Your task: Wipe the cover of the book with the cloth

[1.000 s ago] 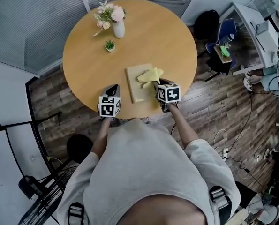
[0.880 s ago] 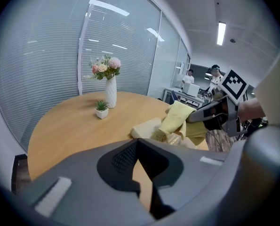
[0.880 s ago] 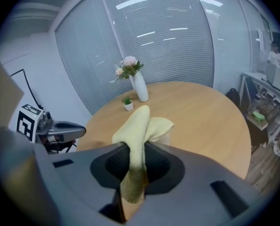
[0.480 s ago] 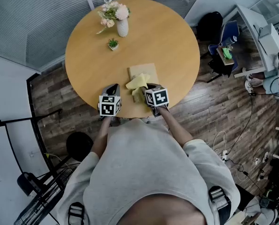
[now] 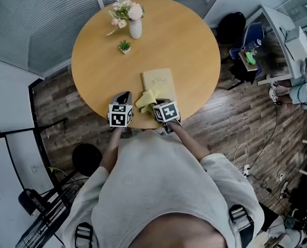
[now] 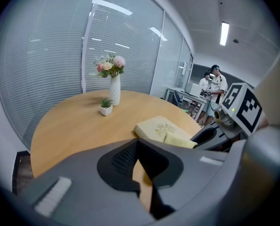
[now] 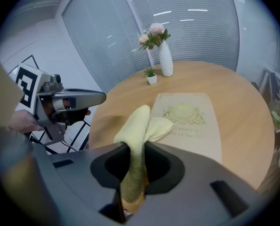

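One table (image 5: 189, 40): round and wooden, carrying everything in play; only the cloth and its gripper have changed place on it.
Book (image 5: 161, 79): flat by the table's near edge, cover up, seemingly where it lay before. Much more of the cover is bare than a second ago, when the cloth sat on its middle.
Right gripper (image 5: 156, 103): jaws clamped on the cloth. It has drawn back and leftward across the cover toward the person and is now at the book's near-left corner.
Left gripper (image 5: 123, 97): at the table edge just left of the book, unmoved. Its jaws are close together with only a thin slit between them and nothing in it.
Cloth (image 7: 139, 121): yellow, pinched upright in the right jaws. Its free fold trails on the near-left part of the cover and seems to lap over the book's left edge.
Vase (image 5: 135, 29): on the far side, well apart from the work.
Plant (image 5: 125, 46): just in front of the vase, also clear of the work.
Meaning: one wiping stroke, from mid-cover to the near-left corner, looks to be at its end.
Left to do: probably the right side and far end of the cover, so the cloth would have to go back out for another pass.
Risk: nothing pins the book, so a drag off its near corner could slide it toward the table edge.
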A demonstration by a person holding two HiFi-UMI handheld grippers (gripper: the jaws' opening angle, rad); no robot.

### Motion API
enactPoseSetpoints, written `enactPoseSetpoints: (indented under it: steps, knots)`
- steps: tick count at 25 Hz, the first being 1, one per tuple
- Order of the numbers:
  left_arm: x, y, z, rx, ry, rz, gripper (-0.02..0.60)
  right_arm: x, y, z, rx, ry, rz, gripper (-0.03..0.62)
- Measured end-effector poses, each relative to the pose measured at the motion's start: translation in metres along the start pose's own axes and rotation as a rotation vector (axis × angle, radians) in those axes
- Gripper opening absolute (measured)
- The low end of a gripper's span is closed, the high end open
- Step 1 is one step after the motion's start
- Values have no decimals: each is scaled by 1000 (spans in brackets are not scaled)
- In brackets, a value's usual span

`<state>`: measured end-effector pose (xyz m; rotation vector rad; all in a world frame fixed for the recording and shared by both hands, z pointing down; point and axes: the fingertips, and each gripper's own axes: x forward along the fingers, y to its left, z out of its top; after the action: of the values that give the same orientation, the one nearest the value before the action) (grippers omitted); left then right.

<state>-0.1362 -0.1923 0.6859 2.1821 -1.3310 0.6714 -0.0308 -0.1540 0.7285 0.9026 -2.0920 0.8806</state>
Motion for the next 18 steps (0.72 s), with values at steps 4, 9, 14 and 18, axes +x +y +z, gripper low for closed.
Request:
enactPoseSetpoints:
  steps: [4, 9, 14, 18]
  knots:
    - [1, -3, -2, 2, 6, -5, 9, 5, -10, -11, 11, 33, -27, 67]
    - [2, -3, 0, 6, 5, -9, 9, 6, -17, -15, 30, 42, -40, 69]
    - [1, -3, -2, 7, 14, -12, 9, 5, -15, -15, 26, 46, -44, 68]
    - [4, -5, -3, 8, 21, -17, 9, 4, -19, -16, 36, 49, -45, 69]
